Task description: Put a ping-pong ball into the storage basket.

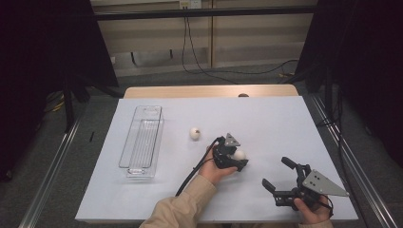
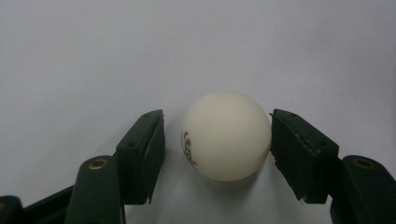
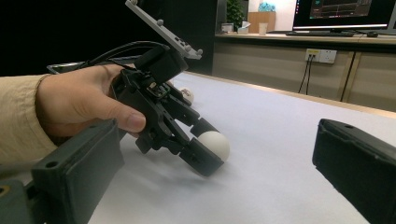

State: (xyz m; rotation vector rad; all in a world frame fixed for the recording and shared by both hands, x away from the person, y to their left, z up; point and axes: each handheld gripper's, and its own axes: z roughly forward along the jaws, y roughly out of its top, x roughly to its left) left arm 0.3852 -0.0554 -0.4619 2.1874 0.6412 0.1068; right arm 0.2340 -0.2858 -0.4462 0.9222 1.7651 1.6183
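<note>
high view: left gripper [image 1: 236, 160] held near the middle of the white table cover [image 1: 266, 123], bent down over a white ball [image 1: 239, 154] that sits between its jaws. second white ball [image 1: 195, 133] lying apart, up and to the left of the first ball, roughly midway between it and the clear plastic tray [image 1: 141, 142]. tray long and narrow, standing well left of the ball, empty as far as can be told. right gripper [image 1: 278, 174] held near the front edge, down and to the right of the ball, jaws spread wide with nothing between them, grey three-cornered plate [image 1: 324, 184] on top.

left gripper view: ball [image 2: 226, 136] resting on the cover, between the two black jaws. right-hand pad touching or all but touching the ball's side; left-hand pad standing just clear of it, a thin strip of cover visible in the gap. not yet a grip, jaws open around the ball. small dark and red print on the ball's left face.

right gripper view: own jaws wide apart at the lower corners, nothing between them. beyond, left gripper [image 3: 208, 148] tilted down at the ball [image 3: 215, 143], a hand [image 3: 79, 102] in a beige sleeve wrapped around its body. second ball [image 3: 186, 95] partly hidden behind that gripper, farther back than the first ball.
</note>
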